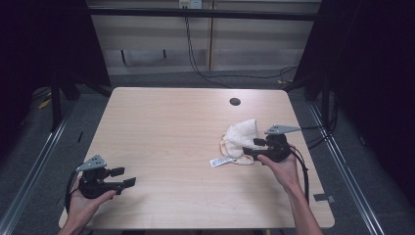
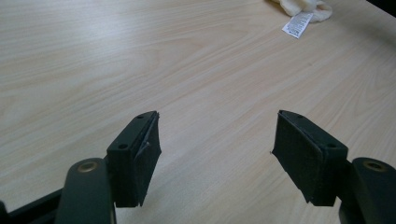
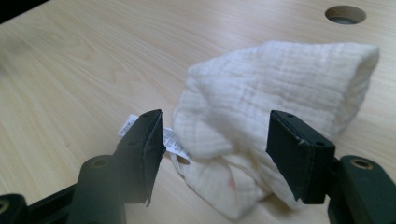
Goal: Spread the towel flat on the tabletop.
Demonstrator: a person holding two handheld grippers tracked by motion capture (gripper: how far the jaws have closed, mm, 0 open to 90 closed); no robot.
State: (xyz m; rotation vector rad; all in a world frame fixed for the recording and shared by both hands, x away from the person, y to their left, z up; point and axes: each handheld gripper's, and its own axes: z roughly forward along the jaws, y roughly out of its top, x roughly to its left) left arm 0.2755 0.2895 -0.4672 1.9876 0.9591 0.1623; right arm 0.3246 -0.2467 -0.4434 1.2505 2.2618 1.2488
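The crumpled cream muslin cloth point(image 3: 275, 116) lay unfolded — right gripper point(image 3: 215, 154) released before it, left gripper point(image 2: 217, 156) idle, jaws apart.

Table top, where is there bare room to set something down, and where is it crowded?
The table is bare across its far-left stretch and middle, from the left gripper to the round hole. The near-right is crowded: the crumpled cloth, its tag and the right gripper.
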